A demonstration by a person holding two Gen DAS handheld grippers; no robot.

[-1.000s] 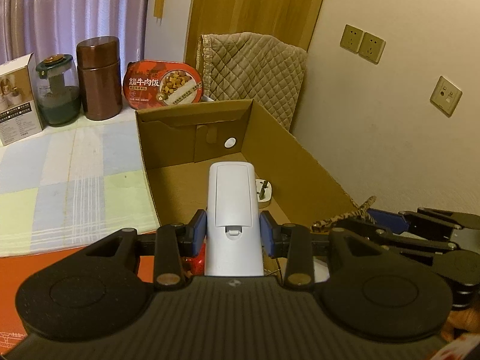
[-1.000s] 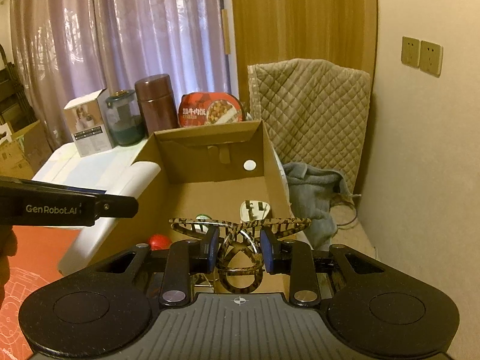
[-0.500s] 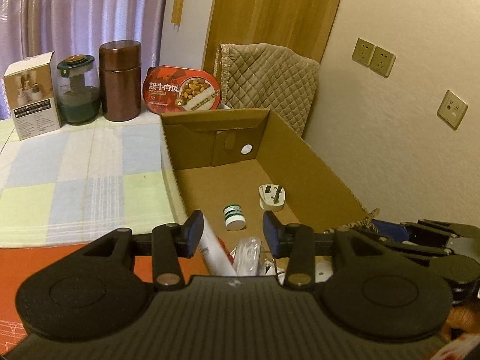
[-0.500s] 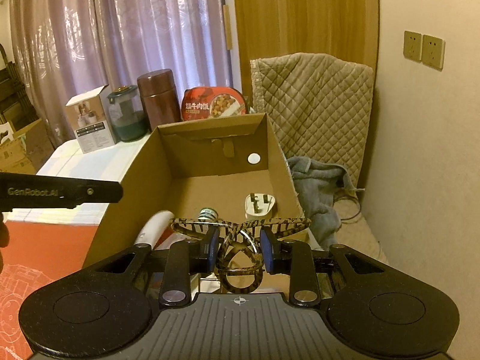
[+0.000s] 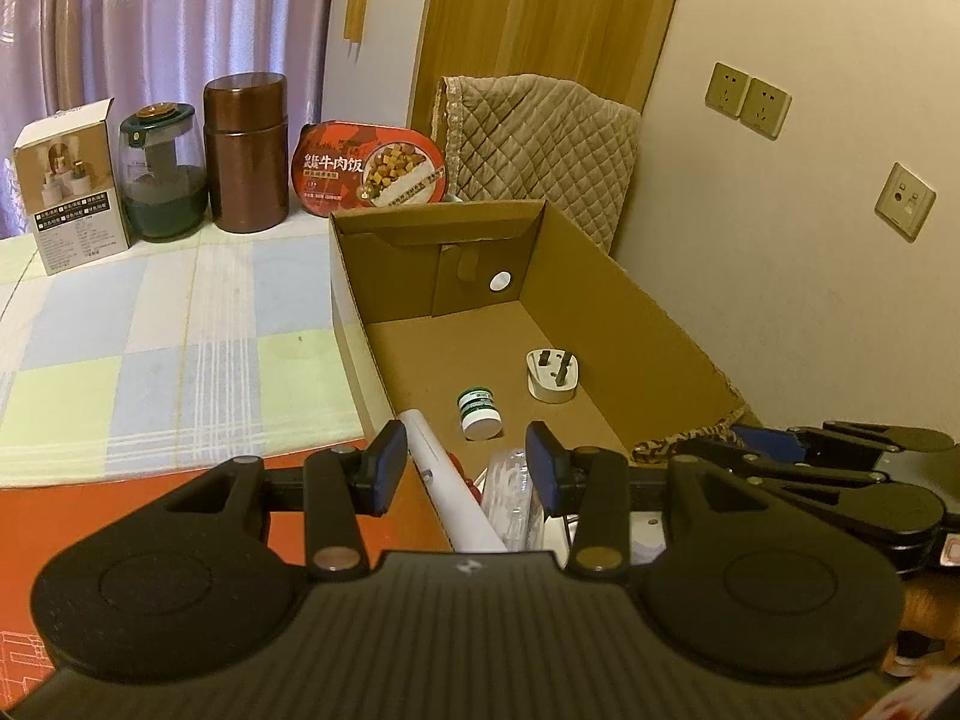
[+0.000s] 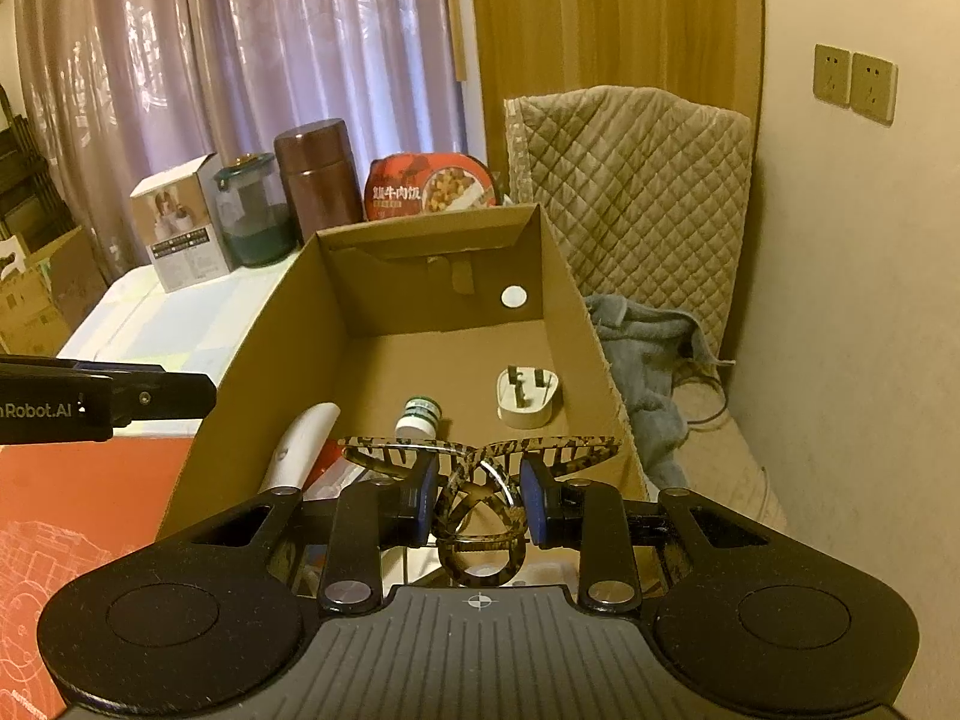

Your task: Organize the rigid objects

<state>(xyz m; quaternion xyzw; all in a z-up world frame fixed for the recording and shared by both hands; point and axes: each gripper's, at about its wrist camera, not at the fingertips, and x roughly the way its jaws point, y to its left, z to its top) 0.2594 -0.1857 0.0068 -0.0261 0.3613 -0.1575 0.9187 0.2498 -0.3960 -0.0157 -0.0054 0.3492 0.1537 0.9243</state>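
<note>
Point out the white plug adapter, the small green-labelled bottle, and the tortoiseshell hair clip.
white plug adapter (image 5: 551, 376), left wrist view, on its pronged top face.
small green-labelled bottle (image 5: 478, 412), left wrist view, on its side label.
tortoiseshell hair clip (image 6: 480, 501), right wrist view, on its crossed middle.

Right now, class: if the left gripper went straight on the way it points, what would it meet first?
Probably the small white bottle on the cardboard box floor, just ahead of the open left gripper; the white remote lies nearer but off to one side. Depth is uncertain.

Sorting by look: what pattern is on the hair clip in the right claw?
Brown-and-black tortoiseshell hair clip; clearest in the right wrist view.
</note>
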